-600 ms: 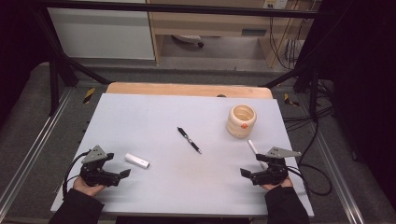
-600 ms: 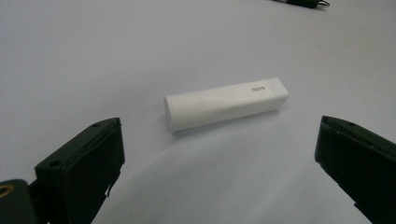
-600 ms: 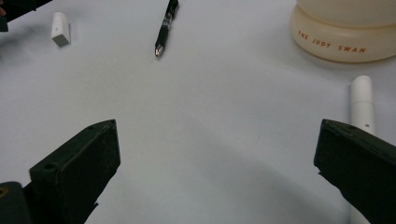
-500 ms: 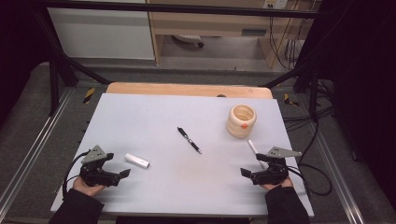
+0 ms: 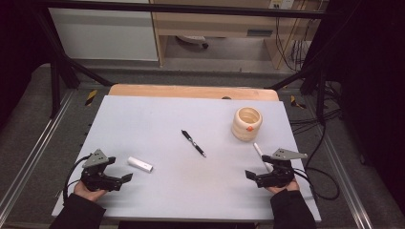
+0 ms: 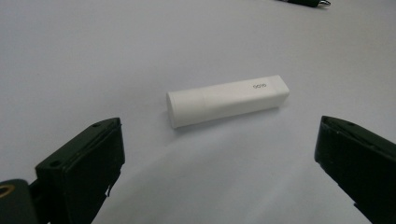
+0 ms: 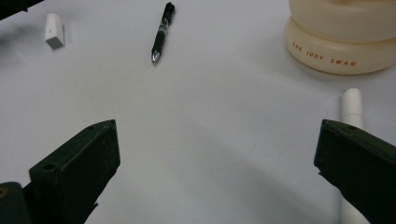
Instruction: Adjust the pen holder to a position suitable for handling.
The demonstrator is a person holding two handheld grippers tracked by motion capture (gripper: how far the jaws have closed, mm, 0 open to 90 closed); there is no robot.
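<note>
My left gripper (image 5: 125,179) rests near the table's front left corner, open, with nothing between its jaws. A white rectangular stick (image 5: 140,164) (image 6: 227,100) lies flat just ahead of it, apart from the jaws. At the front right, my right gripper (image 5: 249,174) is also open and empty. A white marker (image 5: 261,155) (image 7: 352,112) lies beside its right jaw. A black pen (image 5: 193,142) (image 7: 160,32) lies in the middle of the table. A cream ribbed cup (image 5: 247,122) (image 7: 341,37) with orange lettering stands upright at the right.
The grey table top (image 5: 157,119) ends in a wooden strip (image 5: 191,90) at the far side. Black frame posts and cables stand beyond the right edge. Open surface lies between the two grippers.
</note>
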